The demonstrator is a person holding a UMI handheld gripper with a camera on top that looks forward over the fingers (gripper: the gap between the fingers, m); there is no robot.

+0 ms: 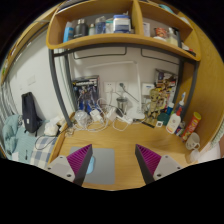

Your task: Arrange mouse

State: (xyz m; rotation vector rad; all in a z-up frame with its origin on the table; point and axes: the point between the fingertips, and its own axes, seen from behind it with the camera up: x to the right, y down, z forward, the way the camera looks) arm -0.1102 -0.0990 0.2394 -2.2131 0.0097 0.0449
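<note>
Wooden desk [120, 140] under cluttered shelves [110, 42]. Our gripper [114, 160] hangs with fingers apart, empty. No mouse visible; we judge searching comes next.

Claw [113, 163] open, empty, level, purple pads [80, 155] apart

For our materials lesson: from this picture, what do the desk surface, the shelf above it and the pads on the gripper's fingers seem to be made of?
Desk surface: probably wood or wood-look laminate, smooth, warm tan colour.
Shelf: the same tan wood look, with a rounded edge and an upright divider.
Pads of the hand-held gripper: matte purple, possibly rubber or foam; the material cannot be told for certain. The fingers stand open, holding nothing.
</note>
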